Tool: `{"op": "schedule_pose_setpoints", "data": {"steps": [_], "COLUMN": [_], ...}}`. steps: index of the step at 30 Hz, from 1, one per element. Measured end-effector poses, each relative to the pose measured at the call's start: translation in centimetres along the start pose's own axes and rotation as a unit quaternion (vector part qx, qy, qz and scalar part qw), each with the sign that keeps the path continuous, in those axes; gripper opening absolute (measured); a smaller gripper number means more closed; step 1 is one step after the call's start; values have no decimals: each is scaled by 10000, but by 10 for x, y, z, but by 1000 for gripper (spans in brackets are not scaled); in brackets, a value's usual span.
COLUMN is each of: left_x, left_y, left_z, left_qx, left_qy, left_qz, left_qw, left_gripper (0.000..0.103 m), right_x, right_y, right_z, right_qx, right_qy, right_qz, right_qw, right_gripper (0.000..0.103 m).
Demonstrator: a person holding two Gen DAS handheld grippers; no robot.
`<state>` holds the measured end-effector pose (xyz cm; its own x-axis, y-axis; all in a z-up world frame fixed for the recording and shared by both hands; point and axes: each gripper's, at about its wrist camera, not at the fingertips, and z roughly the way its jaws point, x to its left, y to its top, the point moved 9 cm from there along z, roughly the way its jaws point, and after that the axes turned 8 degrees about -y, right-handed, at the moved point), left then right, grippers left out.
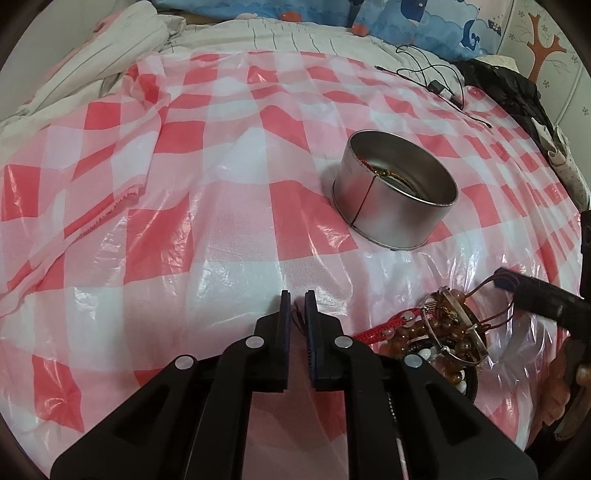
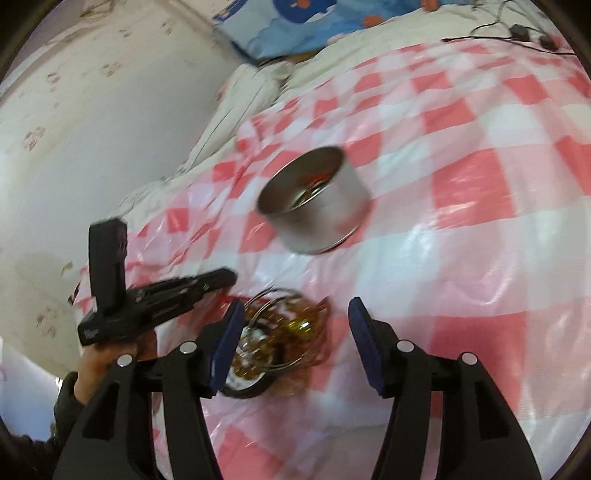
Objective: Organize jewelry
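A round silver tin [image 1: 395,195] stands on the red-and-white checked plastic sheet, with a bracelet and red cord inside; it also shows in the right wrist view [image 2: 317,206]. A pile of amber bead bracelets, metal bangles and a red cord [image 1: 439,336] lies near the front; it also shows in the right wrist view [image 2: 280,332]. My left gripper [image 1: 298,295] is shut on a thin reddish cord leading to the pile. My right gripper [image 2: 295,314] is open and empty, just above the pile. The right gripper's fingers [image 1: 535,295] touch cords at the pile.
The checked sheet [image 1: 184,184] covers a bed with rumpled white bedding [image 1: 92,66] at the left. Black cables [image 1: 436,77] and dark cloth [image 1: 513,88] lie at the far right. A blue patterned pillow [image 1: 406,18] is at the back.
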<state>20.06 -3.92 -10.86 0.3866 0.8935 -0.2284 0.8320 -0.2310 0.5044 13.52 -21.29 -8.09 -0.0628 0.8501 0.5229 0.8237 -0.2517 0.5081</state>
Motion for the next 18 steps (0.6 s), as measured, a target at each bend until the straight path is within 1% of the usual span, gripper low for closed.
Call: {"op": "schedule_pose_setpoints", "data": {"steps": [1, 3, 5, 6, 7, 8, 9, 10, 12, 14, 16, 17, 18], "left_x": [0, -2, -5, -7, -9, -13, -16, -21, -27, -24, -19, -15, -13], "left_y": [0, 1, 1, 0, 0, -1, -1, -2, -1, 4, 9, 11, 13], "left_z": [1, 2, 4, 4, 5, 5, 5, 5, 1, -5, -12, -15, -16], "left_qx": [1, 2, 10, 10, 8, 26, 39, 53, -28, -183, -339, -412, -439], "left_qy": [-8, -46, -67, -57, 9, 74, 75, 42, 32, 54, 47, 16, -20], "left_qz": [13, 63, 132, 176, 282, 449, 552, 665, 753, 681, 532, 440, 382], "left_qw": [10000, 10000, 9999, 9998, 9996, 9990, 9984, 9978, 9971, 9975, 9980, 9982, 9983], "left_gripper": [9, 14, 20, 21, 21, 17, 8, 2, 2, 2, 2, 2, 2], "right_x": [-3, -6, -6, -6, -4, -2, -2, -2, 4, 6, 8, 8, 7], "right_y": [0, -2, -6, -7, -8, -8, -7, -5, 5, 17, 27, 30, 32], "right_z": [2, 8, 15, 16, 17, 16, 15, 10, -3, -23, -42, -48, -50], "right_qx": [30, 119, 175, 161, 142, 160, 138, 51, -247, -657, -1011, -1140, -1178], "right_qy": [-96, -275, -475, -554, -590, -426, -310, -206, 252, 578, 787, 787, 713], "right_qz": [7, -59, -225, -299, -364, -332, -274, -235, -54, 44, 116, 120, 119], "right_qw": [9999, 9995, 9985, 9979, 9975, 9984, 9991, 9995, 9994, 9962, 9917, 9903, 9904], "right_gripper": [61, 62, 62, 61, 47, 34, 11, 9, 7, 7, 7, 7, 7]}}
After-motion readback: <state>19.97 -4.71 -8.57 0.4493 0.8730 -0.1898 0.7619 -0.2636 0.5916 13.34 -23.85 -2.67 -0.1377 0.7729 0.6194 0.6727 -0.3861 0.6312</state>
